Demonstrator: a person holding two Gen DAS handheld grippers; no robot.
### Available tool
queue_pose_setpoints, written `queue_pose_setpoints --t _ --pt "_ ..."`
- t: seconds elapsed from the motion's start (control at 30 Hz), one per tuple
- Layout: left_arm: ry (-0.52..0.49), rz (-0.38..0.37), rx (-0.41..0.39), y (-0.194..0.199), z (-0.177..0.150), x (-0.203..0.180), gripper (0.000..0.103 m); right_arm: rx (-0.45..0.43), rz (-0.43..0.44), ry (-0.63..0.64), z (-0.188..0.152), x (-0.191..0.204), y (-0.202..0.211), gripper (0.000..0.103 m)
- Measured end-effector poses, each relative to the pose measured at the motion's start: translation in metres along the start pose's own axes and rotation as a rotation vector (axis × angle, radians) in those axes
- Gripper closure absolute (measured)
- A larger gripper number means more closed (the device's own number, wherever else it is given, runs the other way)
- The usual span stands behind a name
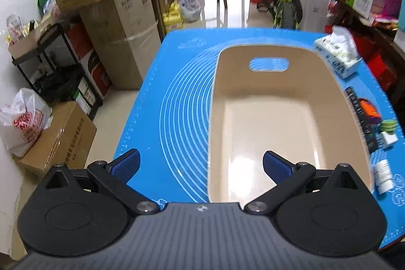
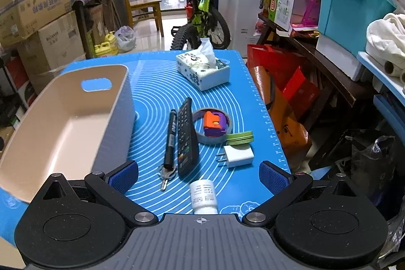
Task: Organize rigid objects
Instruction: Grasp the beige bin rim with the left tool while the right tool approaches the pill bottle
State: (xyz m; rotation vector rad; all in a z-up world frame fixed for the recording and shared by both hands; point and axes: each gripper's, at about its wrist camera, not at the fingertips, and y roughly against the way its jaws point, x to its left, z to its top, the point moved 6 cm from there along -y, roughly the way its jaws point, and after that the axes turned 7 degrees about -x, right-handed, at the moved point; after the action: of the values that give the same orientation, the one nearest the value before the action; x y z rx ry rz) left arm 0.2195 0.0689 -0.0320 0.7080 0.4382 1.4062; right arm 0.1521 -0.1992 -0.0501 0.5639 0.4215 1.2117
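Note:
An empty beige bin (image 1: pixel 265 118) stands on the blue mat (image 1: pixel 182 98); it also shows in the right wrist view (image 2: pixel 63 123). To its right lie a black marker (image 2: pixel 170 141), a black remote (image 2: pixel 186 141), keys (image 2: pixel 165 176), a white charger (image 2: pixel 238 156), a white bottle (image 2: pixel 203 196), green lids (image 2: pixel 240 138) and an orange-purple toy (image 2: pixel 214 127) inside a tape roll (image 2: pixel 200 137). My left gripper (image 1: pixel 201 165) is open above the bin's near left rim. My right gripper (image 2: pixel 198 177) is open above the bottle and keys.
A tissue box (image 2: pixel 202 70) sits at the mat's far right, also in the left wrist view (image 1: pixel 339 55). Cardboard boxes (image 1: pixel 101 4) stack left of the table. A bicycle (image 2: pixel 202 17) and chair (image 2: pixel 141 6) stand beyond; cluttered shelves (image 2: pixel 354 17) are on the right.

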Motion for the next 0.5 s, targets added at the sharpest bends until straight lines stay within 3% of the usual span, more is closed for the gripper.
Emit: queue_pose_setpoints --t 0.13,0.2,0.43,0.5 --pt "0.014 0.013 0.035 -0.023 -0.003 0.007 0.002 0.001 -0.018 -0.017 -0.005 -0.004 -0.02 0.003" --pt "0.02 0.005 0.052 -0.032 -0.003 0.008 0.02 0.021 -0.024 -0.033 -0.009 -0.008 -0.031 0.003" --pt "0.034 -0.02 0.1 -0.058 -0.014 0.01 0.021 0.096 -0.052 -0.043 -0.03 -0.017 -0.067 0.003" --pt "0.033 -0.027 0.114 -0.063 -0.017 0.011 0.025 0.109 -0.064 -0.035 -0.036 -0.019 -0.076 0.003"
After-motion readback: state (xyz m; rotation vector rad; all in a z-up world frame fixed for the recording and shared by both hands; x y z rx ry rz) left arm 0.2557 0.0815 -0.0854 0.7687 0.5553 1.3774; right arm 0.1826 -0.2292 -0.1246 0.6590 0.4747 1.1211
